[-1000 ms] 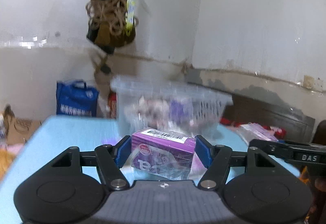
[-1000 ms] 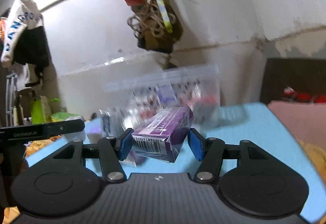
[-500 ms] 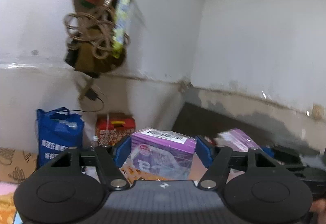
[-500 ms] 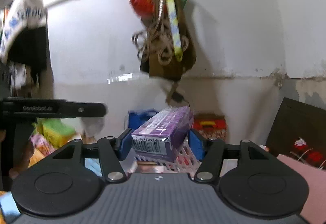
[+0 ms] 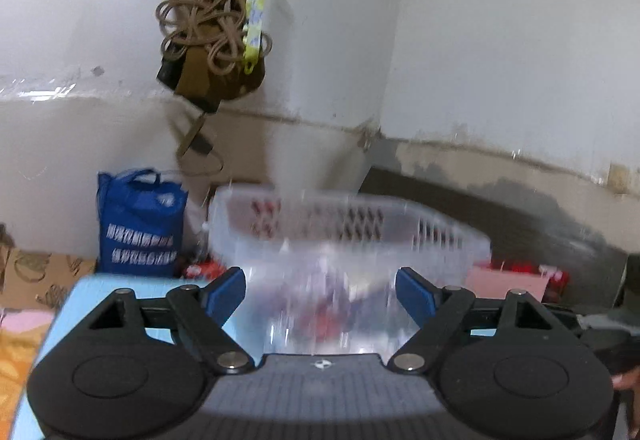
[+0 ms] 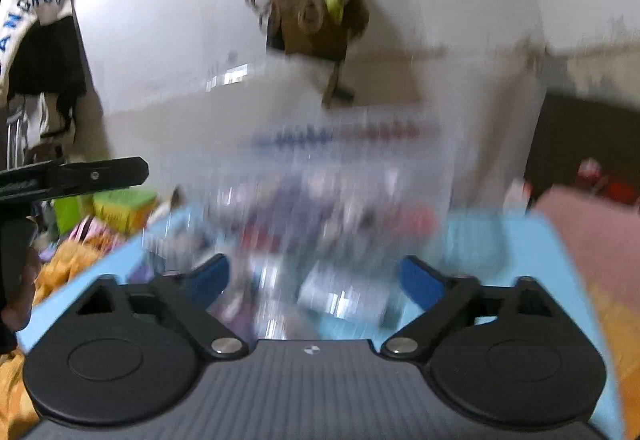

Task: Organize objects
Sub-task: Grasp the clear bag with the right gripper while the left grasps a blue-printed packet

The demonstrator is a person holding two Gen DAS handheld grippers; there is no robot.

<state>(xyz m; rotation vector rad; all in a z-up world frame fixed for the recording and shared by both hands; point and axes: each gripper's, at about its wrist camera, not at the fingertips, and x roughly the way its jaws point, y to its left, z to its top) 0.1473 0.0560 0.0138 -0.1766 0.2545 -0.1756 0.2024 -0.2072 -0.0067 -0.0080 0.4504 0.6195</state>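
Both pairs of jaws stand spread with nothing between them: the left gripper (image 5: 320,290) and the right gripper (image 6: 314,278). Just beyond each, on the light blue table (image 5: 120,286), sits the clear perforated plastic basket (image 5: 348,236) with blurred packets inside. It looks light, thin-walled and springy, probably slippery; the stiffer rim seems the best hold.
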